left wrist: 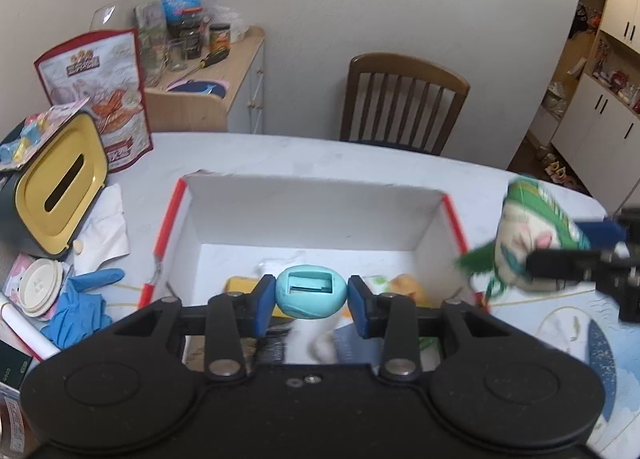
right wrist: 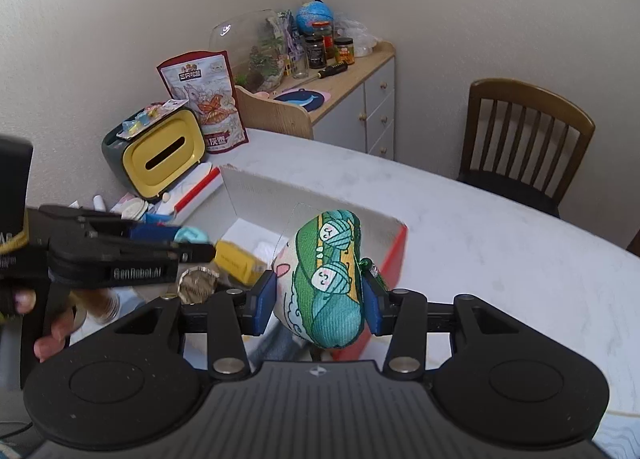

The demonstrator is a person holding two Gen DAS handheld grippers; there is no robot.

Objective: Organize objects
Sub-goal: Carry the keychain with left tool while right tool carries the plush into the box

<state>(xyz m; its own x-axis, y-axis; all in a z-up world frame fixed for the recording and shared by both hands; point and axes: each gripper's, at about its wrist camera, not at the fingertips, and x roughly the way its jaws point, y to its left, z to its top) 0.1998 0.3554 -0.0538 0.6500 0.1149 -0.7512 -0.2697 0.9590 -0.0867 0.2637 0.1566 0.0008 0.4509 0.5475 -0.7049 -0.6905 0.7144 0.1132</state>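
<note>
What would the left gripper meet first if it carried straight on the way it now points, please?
Probably the far inner wall of the white box: the left gripper, shut on the turquoise egg-shaped object, points across the open box; depth is uncertain.

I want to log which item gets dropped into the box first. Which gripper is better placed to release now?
Left, probably. The left gripper holds the light blue oval piece directly over the open box. The right gripper holds the green pouch near the box's red right edge.
</note>
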